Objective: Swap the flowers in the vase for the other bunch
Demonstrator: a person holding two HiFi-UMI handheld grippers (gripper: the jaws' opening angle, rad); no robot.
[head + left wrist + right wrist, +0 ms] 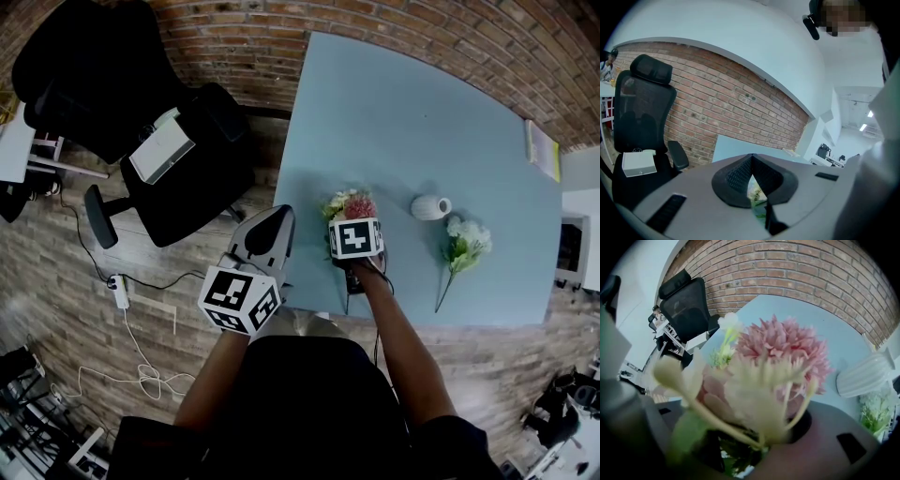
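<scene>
on blue table [394,122], right fingers [822,432] grasping pink bunch [783,350], left fingers [736,177] clenched

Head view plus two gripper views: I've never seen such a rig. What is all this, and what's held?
No robot: a person holds a two-jaw gripper in each hand. The head view looks down from the person's head; each gripper view rides on its gripper. On the table are a vase and a white bunch. The left gripper is shut and empty. The right gripper has the stems of the pink bunch between its jaws; the blooms hide whether they pinch.
</scene>
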